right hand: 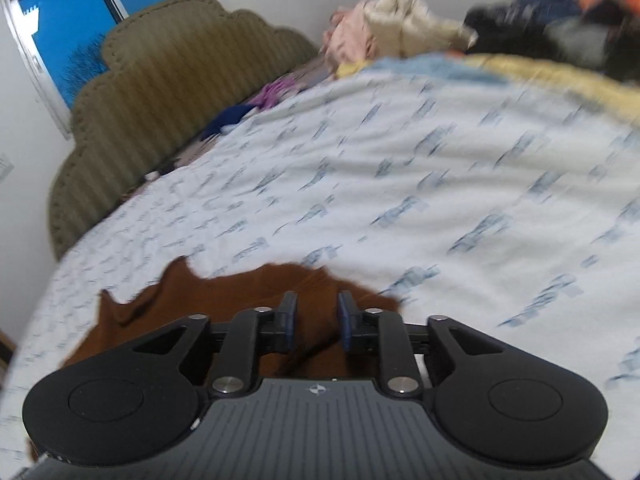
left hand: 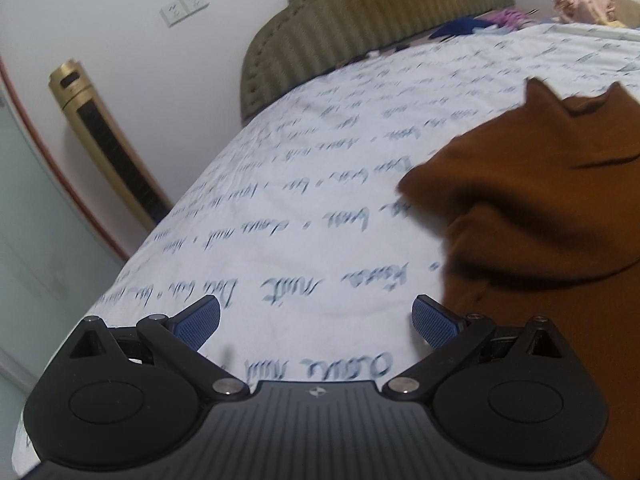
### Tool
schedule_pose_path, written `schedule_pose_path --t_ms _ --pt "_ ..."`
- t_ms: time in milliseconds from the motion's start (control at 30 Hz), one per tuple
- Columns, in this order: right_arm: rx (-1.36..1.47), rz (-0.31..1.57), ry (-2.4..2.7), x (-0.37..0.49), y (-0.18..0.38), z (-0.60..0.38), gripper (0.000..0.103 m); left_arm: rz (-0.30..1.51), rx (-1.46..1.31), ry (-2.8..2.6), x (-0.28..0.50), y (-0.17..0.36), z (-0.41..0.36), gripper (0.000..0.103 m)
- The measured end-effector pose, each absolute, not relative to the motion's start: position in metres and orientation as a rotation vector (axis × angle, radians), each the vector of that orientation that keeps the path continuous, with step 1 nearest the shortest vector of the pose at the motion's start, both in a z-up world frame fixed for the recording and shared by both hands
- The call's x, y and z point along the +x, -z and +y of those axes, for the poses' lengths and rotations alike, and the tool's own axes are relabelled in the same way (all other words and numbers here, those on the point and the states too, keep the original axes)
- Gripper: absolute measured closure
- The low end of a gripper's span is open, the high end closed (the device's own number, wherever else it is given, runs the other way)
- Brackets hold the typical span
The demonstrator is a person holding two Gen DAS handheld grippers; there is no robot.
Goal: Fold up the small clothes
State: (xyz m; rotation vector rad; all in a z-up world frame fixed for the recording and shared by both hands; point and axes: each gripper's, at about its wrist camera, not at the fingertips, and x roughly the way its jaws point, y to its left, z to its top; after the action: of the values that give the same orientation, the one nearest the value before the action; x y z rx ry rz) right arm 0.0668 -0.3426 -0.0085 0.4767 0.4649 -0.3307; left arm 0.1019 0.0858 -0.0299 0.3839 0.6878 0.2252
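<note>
Left wrist view: the left gripper [left hand: 316, 322] is held with jaws wide over the bed [left hand: 304, 184], nothing between them. The brown garment [left hand: 532, 208] lies crumpled just beside it. The right gripper [right hand: 317, 320] is seen with jaws narrowly parted above the garment [right hand: 240, 296], not pressing on it.

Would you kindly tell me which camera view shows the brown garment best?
The left wrist view: the brown garment lies rumpled on the bedsheet, unobstructed beside the open left gripper. In the right wrist view the right gripper covers much of it, its pads apart, not pinching the cloth.
</note>
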Motion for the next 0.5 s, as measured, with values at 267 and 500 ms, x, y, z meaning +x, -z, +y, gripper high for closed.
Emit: schedule_pose_path --t_ms 267,500 --pt "0.071 0.493 0.08 0.044 -0.005 -0.252 0.034 0.717 0.301 -0.191 0.09 0.028 0.098 0.0" --pt "-0.166 0.621 0.049 0.04 0.025 -0.209 0.02 0.73 0.293 -0.181 0.082 0.03 0.098 0.0"
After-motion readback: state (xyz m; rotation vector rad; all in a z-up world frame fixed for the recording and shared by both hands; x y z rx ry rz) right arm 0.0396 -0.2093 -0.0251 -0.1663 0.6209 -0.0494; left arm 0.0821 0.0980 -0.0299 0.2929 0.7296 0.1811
